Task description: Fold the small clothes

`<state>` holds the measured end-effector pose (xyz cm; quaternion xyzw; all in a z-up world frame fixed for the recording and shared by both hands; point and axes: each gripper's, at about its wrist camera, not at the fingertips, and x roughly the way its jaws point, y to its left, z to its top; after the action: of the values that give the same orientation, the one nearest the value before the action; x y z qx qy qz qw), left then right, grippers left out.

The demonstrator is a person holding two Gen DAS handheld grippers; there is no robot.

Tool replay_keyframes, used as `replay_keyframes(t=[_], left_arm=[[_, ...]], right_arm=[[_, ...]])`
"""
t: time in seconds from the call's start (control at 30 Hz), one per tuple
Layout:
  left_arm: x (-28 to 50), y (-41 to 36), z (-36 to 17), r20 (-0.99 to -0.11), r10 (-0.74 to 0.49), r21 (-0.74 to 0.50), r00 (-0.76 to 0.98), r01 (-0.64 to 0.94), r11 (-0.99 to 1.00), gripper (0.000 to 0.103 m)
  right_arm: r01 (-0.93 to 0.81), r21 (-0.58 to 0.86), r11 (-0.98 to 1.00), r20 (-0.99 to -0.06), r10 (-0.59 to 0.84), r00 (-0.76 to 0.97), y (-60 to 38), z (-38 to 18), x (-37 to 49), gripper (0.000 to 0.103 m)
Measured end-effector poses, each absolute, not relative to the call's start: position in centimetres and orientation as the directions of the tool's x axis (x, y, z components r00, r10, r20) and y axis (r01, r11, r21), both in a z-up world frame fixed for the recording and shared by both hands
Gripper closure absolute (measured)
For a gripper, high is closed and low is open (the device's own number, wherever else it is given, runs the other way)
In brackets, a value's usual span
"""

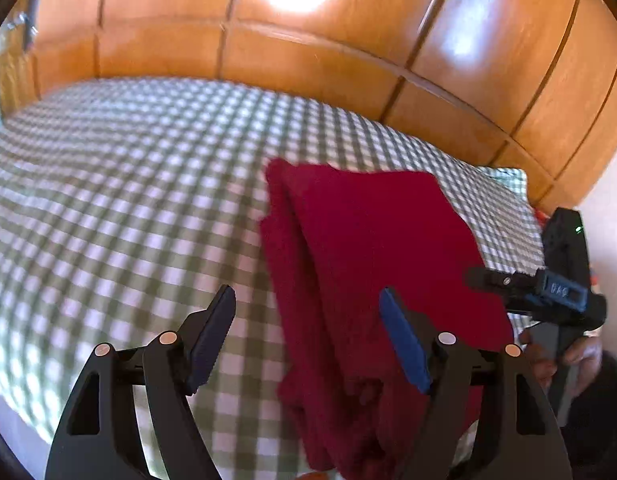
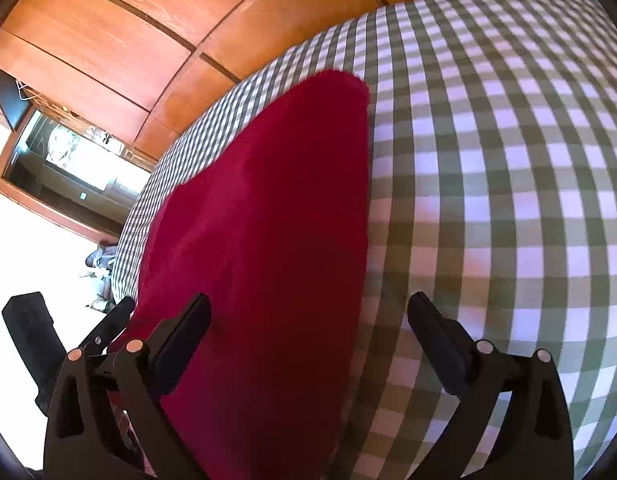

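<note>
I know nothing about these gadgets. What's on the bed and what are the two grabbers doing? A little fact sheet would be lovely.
Surface: green-and-white checked bedcover
Garment: dark red knitted cloth, folded in layers, lying flat on the bedcover
Backdrop: glossy orange-brown wooden panels
Left gripper: jaws open, holding nothing, over the cloth's edge
Right gripper: jaws open, holding nothing, over the cloth's other edge

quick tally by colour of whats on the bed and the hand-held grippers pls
Dark red: 1, the folded garment
Green and white check: 1, the bed cover
Black: 2, the left hand-held gripper and the right hand-held gripper, both with jaws apart and nothing between the pads
Total: 4
</note>
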<state>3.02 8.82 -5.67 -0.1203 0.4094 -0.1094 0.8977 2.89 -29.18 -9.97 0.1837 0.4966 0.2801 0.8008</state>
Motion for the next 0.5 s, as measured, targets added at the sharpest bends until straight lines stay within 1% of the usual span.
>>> replay_keyframes(t=[0.17,0.3,0.37,0.4,0.47,0.5], left_arm=[[5.5,9.1,-7.7,-0.726,-0.386,-0.402,0.569,0.104,0.910,0.030],[6.5,9.3,-9.3,-0.709,-0.462,-0.464,0.533,0.142,0.875,0.030],[6.9,9.6,-10.0,-0.692,-0.505,-0.504,0.515,0.156,0.850,0.030],[7.0,9.8,-10.5,-0.676,-0.533,-0.534,0.508,0.160,0.830,0.037],[6.9,10.0,-11.0,-0.641,-0.589,-0.590,0.493,0.174,0.788,0.049],[6.7,10.1,-11.0,-0.626,-0.601,-0.602,0.497,0.181,0.778,0.054]], right_arm=[[-0.294,0.579,0.761,-0.687,0.649,0.326,-28.3,-10.5,3.1,0.003],[-0.316,0.566,0.762,-0.691,0.647,0.322,-27.2,-10.7,3.3,0.005],[-0.339,0.556,0.759,-0.690,0.648,0.321,-26.5,-10.7,3.4,0.017],[-0.351,0.570,0.743,-0.680,0.667,0.305,-26.1,-10.8,3.4,0.033],[-0.364,0.570,0.737,-0.676,0.672,0.303,-25.3,-10.8,3.3,0.036],[-0.366,0.571,0.735,-0.673,0.674,0.304,-25.1,-10.8,3.2,0.037]])
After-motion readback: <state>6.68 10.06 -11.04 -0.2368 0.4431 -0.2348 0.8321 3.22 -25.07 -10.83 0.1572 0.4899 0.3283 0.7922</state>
